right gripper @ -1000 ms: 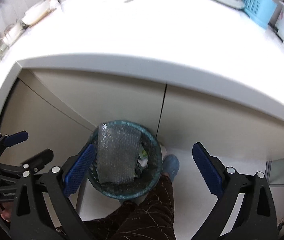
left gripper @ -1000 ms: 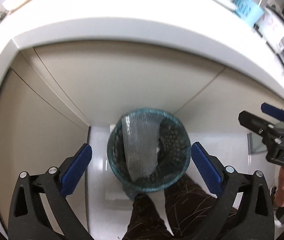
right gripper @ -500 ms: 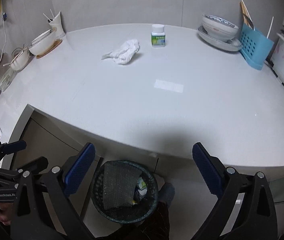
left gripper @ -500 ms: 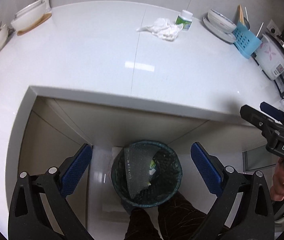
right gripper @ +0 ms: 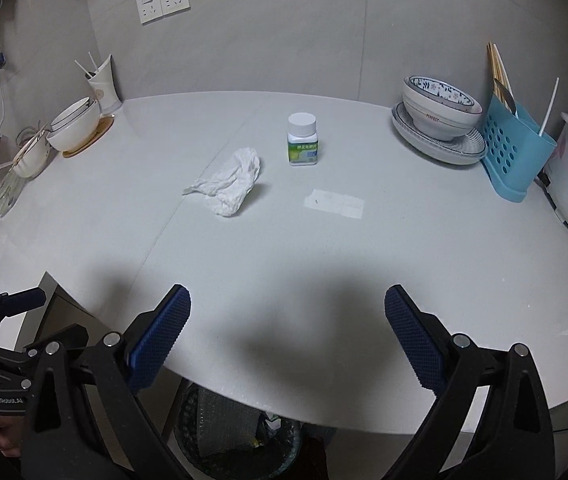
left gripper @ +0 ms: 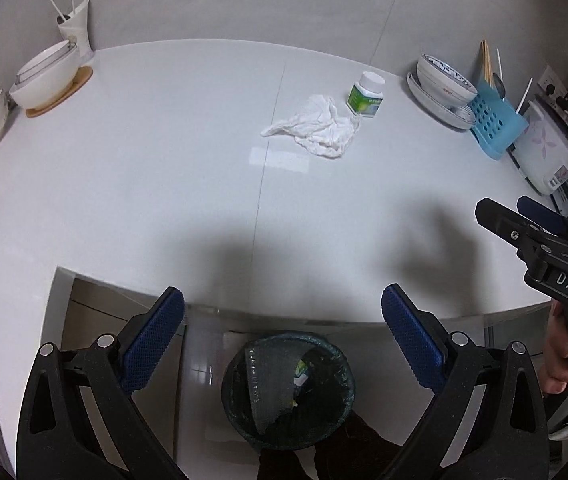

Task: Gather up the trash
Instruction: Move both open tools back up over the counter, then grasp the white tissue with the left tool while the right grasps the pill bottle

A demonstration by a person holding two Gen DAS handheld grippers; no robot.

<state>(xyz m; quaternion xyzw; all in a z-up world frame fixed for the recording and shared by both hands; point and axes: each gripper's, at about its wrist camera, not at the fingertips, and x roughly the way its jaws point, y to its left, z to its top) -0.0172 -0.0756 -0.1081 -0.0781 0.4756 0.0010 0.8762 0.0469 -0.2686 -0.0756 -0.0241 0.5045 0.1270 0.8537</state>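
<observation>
Both grippers are empty, jaws spread wide: the left gripper (left gripper: 282, 334) hangs over the counter edge, the right gripper (right gripper: 287, 332) over the counter (right gripper: 364, 264). The step looks like a reach for more trash. At 11 o'clock of the right gripper lies a crumpled tissue (right gripper: 227, 186), a pill bottle (right gripper: 302, 140) just beside it. The next move calls for lowering onto the tissue. The bin (left gripper: 288, 390) below holds bubble wrap (left gripper: 265, 384) and scraps.

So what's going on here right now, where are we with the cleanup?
A person holds a gripper in each hand above the white counter, and both the left gripper and the right gripper are open and empty. A crumpled tissue and a small pill bottle sit on the counter. The bin on the floor below already holds a sheet of bubble wrap.
</observation>
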